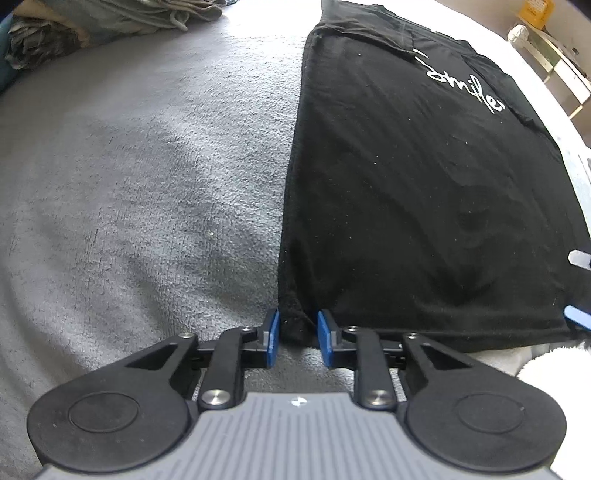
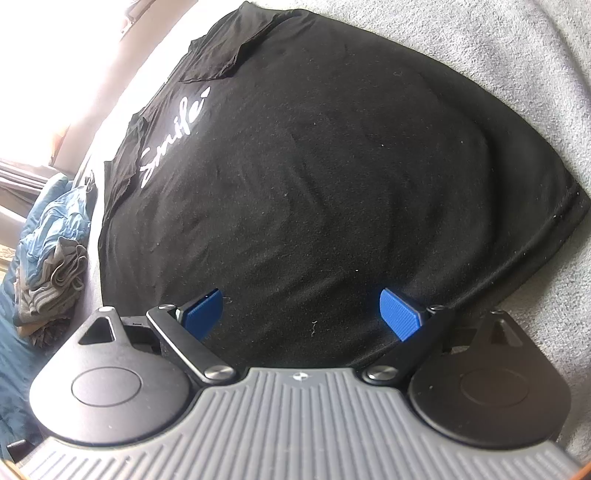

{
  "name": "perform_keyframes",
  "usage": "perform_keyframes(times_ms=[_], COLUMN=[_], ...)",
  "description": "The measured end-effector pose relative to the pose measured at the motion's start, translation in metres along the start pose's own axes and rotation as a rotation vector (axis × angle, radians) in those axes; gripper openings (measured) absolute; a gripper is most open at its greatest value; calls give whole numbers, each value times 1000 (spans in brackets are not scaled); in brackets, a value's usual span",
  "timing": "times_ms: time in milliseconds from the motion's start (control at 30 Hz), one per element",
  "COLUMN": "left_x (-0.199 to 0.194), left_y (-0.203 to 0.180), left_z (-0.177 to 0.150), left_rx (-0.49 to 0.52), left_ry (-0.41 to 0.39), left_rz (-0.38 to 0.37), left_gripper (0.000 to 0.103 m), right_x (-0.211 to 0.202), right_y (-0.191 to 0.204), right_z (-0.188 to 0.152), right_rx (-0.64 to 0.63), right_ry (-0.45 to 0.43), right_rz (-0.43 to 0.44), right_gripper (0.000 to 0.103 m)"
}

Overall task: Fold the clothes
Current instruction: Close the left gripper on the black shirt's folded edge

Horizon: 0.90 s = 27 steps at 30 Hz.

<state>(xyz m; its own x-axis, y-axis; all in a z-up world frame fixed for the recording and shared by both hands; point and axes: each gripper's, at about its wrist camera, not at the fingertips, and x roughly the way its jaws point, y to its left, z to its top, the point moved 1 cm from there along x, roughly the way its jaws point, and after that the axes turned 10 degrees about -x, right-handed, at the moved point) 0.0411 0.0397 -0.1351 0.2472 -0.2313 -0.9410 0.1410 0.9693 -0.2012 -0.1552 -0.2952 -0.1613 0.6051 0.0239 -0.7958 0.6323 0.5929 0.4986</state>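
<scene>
A black T-shirt with white script lettering lies flat on a grey fleece blanket, its sides folded in to make a long rectangle. My left gripper is at the near left corner of the hem, its blue pads closed on the bunched fabric there. In the right wrist view the same T-shirt fills the frame. My right gripper stands wide open over the near hem with cloth below it and nothing pinched. Its blue fingertips show at the left view's right edge.
A pile of grey and blue clothes sits at the blanket's far left corner, seen also as the clothes pile on the left. Bare grey blanket stretches beside the shirt. White furniture stands beyond the bed edge.
</scene>
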Motion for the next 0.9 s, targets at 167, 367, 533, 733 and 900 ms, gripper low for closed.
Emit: perform_keyframes(times_ms=[167,367,533,733,900], left_x=[0,-2,-10,-20,-21], left_y=[5,7,13,32,44], left_z=[0,-2,-4,-3,-1], left_rx=[-29,-24,-74,-209,-308], left_ry=[11,6,-12,-13,0], left_rz=[-23,-42,-88,-187,-269], left_gripper=[18,10,6,5,5], right_x=[-1,-2,-1,10,62], right_y=[-1,8,29,57,72], right_z=[0,-3,-8,-22,-75], right_rx=[0,-3,-11,31,316], right_ry=[-1,10,43,137,408], right_rz=[5,82,257,483,581], right_gripper=[93,93,86,86,80])
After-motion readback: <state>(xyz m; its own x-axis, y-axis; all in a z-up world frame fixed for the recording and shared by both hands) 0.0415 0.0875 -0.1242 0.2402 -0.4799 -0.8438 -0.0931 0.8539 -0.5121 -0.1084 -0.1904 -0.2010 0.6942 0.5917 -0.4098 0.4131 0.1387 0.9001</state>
